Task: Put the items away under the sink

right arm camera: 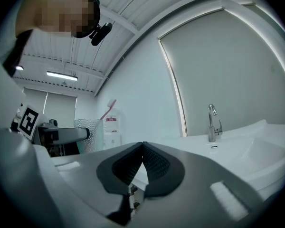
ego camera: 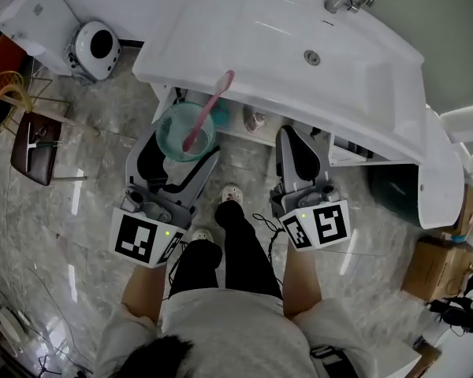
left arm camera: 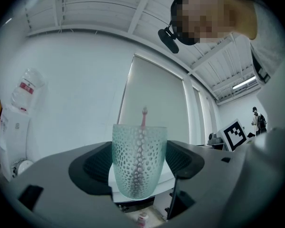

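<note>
The left gripper (ego camera: 180, 157) clamps a cup (left arm camera: 138, 159) holding a toothbrush (ego camera: 208, 109). The right gripper's (ego camera: 298, 150) jaws are pressed together, empty, below the sink (ego camera: 244, 30).

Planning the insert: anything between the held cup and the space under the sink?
Nothing in the opening ahead of the cup, but its toothbrush sticks up across the sink edge and may catch. A bottle stands inside, to the right.
</note>
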{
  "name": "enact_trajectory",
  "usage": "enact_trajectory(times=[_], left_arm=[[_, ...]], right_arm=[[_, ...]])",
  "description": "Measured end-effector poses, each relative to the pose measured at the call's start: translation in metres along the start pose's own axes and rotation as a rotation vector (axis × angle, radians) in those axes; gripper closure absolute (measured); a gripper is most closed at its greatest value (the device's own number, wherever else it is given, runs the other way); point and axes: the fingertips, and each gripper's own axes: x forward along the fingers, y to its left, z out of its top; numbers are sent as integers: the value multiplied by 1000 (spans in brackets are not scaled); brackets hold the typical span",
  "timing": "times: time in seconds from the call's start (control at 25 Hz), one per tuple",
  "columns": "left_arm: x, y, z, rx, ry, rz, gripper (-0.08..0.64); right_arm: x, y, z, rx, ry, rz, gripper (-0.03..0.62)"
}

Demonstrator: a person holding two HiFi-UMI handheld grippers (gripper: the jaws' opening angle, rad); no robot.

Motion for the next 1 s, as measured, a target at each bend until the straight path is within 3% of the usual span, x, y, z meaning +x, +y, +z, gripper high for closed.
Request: enact_trajectory(times=[0.68,1.0], left_arm=[[13,42,-200,-24,51,0,215],[21,62,-305,-8,19,-20,215]], right_arm=[[43,-25,-196,8,27,69,581],[60,-42,-307,-25,51,105,581]])
